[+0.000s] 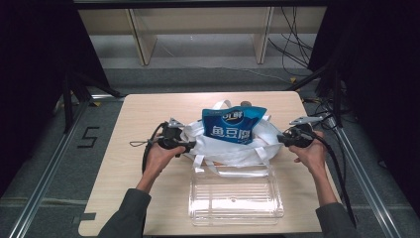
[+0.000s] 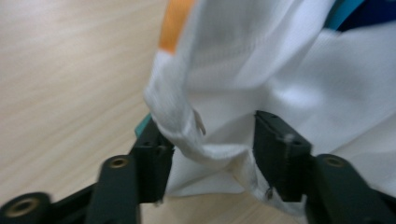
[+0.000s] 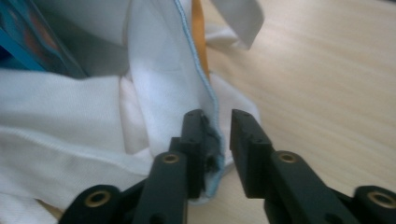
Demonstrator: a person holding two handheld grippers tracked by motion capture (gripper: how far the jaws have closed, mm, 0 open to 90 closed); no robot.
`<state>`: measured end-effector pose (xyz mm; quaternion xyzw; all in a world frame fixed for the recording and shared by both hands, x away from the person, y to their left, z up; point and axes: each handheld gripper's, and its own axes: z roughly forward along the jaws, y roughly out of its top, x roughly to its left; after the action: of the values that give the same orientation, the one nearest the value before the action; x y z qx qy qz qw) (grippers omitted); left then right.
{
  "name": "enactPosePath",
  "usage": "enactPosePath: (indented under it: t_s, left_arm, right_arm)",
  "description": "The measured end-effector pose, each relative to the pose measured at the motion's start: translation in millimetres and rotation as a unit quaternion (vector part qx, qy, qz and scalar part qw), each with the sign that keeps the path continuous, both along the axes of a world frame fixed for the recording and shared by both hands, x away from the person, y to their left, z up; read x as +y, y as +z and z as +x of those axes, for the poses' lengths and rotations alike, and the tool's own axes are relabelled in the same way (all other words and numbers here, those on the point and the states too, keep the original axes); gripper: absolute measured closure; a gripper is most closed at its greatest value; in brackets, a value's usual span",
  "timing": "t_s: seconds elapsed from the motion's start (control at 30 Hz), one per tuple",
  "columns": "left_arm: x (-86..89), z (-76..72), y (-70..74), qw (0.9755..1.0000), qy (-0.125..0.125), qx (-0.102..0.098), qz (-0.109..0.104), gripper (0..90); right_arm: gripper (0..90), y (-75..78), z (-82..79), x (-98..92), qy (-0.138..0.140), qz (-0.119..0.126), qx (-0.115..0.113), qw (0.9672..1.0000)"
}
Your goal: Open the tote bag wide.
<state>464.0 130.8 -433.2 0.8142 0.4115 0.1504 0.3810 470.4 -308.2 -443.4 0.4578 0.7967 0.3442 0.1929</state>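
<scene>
You are letting go of the white bag (image 1: 233,144): both grippers' fingers (image 2: 280,154) stand apart around its hem, so back both hands away next.

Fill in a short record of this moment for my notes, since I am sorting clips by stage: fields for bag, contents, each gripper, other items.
bag: white cloth bag slumped open on the wooden table
contents: blue snack packet standing upright in the bag
left gripper: left gripper at the bag's left rim, jaws apart, cloth loose between them
right gripper: right gripper at the bag's right rim, jaws slightly apart, hem between them, not pinched
other items: clear plastic tray in front of the bag, nearer the person
</scene>
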Motion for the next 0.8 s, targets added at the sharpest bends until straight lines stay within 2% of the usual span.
enactPosePath:
  t_s: [0.03,0.07,0.1,0.17,0.23,0.27,0.3,0.33,0.37,0.43,0.47,0.53,0.57,0.6,0.63,0.67,0.73,0.77,0.8]
  left_arm:
    - [1.8,-0.2,11.3,0.9999,0.0,-0.009,-0.01,36.9]
    - [2.0,-0.5,16.5,0.9999,0.0,-0.014,-0.009,35.3]
    - [2.0,-0.5,16.5,0.9999,0.0,-0.014,-0.009,33.6]
    - [1.1,0.8,30.1,0.9996,-0.002,-0.026,-0.012,32.8]
    - [0.2,1.5,32.8,0.9994,0.0,-0.03,-0.016,32.6]
    - [-0.8,2.5,36.2,0.9993,0.004,-0.033,-0.02,32.3]
    - [-3.0,8.3,40.7,0.9993,0.007,-0.037,-0.009,33.0]
    - [-3.0,8.3,40.7,0.9993,0.007,-0.037,-0.009,33.9]
    - [-5.4,16.7,41.3,0.9992,0.008,-0.036,0.012,34.5]
    - [-7.4,20.8,40.3,0.9992,0.016,-0.036,0.006,34.7]
    - [-10.3,28.5,38.9,0.9994,0.009,-0.033,0.003,40.8]
    - [-11.8,31.8,38.3,0.9994,0.006,-0.032,0.005,50.9]
    - [-13.4,37.0,36.5,0.9994,0.003,-0.034,-0.008,61.2]
    - [-13.4,37.0,36.5,0.9994,0.003,-0.034,-0.008,65.2]
    - [-13.6,39.2,35.0,0.9992,0.016,-0.033,-0.012,65.2]
    - [-10.7,45.8,29.7,0.9991,0.03,-0.02,-0.02,78.4]
    - [-7.5,52.7,23.7,0.9984,0.041,0.0,-0.037,82.1]
    - [-7.5,52.7,23.7,0.9984,0.041,0.0,-0.037,83.0]
    - [-6.7,57.6,18.8,0.998,0.051,0.007,-0.036,83.7]
  right_arm:
    - [65.7,8.8,-1.8,-1.9,0.01,0.001,-0.027,0.9996]
    - [64.4,15.5,-4.9,-0.7,0.002,0.012,-0.034,0.9994]
    - [64.4,15.5,-4.9,-0.7,0.002,0.012,-0.034,0.9994]
    - [62.8,26.8,-11.4,1.2,0.012,0.021,-0.047,0.9986]
    - [62.5,28.7,-13.1,2.4,0.019,0.024,-0.05,0.9983]
    - [62.1,28.9,-16.0,5.5,0.012,0.035,-0.047,0.9982]
    - [62.3,29.4,-19.6,9.1,0.028,0.038,-0.046,0.9978]
    - [62.6,28.6,-20.9,11.3,0.038,0.04,-0.043,0.9975]
    - [63.0,27.5,-21.0,13.1,0.049,0.037,-0.045,0.9971]
    - [63.5,25.6,-21.6,15.8,0.057,0.034,-0.046,0.9967]
    - [65.6,22.8,-24.9,22.2,0.063,0.033,-0.034,0.9969]
    - [67.0,20.0,-25.2,24.5,0.07,0.031,-0.033,0.9965]
    - [72.3,14.6,-23.7,27.1,0.082,0.018,-0.035,0.9958]
    - [72.3,14.6,-23.7,27.1,0.082,0.018,-0.035,0.9958]
    - [77.3,11.8,-23.7,28.7,0.089,0.015,-0.028,0.9955]
    - [84.6,5.1,-23.5,31.6,0.105,0.003,-0.02,0.9943]
    - [88.0,-3.1,-24.9,36.1,0.104,-0.008,-0.005,0.9945]
    - [88.0,-3.1,-24.9,36.1,0.104,-0.008,-0.005,0.9945]
    - [89.9,-9.3,-23.9,37.1,0.112,-0.029,0.007,0.9932]
